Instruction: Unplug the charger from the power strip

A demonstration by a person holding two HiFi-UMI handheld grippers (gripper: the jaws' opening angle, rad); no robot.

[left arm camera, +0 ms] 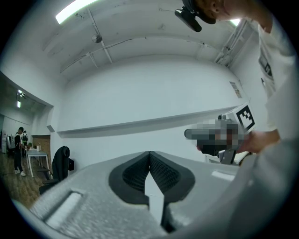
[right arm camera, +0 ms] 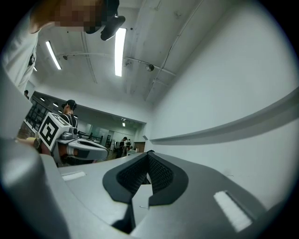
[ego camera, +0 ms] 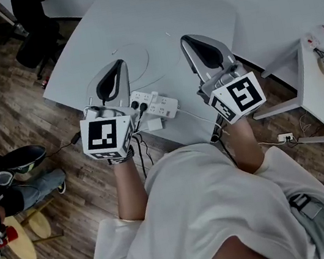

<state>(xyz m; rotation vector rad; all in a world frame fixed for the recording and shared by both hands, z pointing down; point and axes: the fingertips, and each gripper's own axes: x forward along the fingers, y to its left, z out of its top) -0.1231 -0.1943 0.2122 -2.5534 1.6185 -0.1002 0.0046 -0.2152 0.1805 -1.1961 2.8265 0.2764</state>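
Left grey tool (ego camera: 118, 65) and right grey tool (ego camera: 187, 40) — both pressed together, empty — hover over the long white power strip (ego camera: 156, 104) on the white tabletop (ego camera: 189, 3).

A white power strip (ego camera: 155, 104) lies flat near the front edge of a white table (ego camera: 190, 9), with dark plugs (ego camera: 135, 106) at its left end. A small white charger (ego camera: 153, 124) sits just beside the strip's near side. Whether it is plugged in cannot be told.
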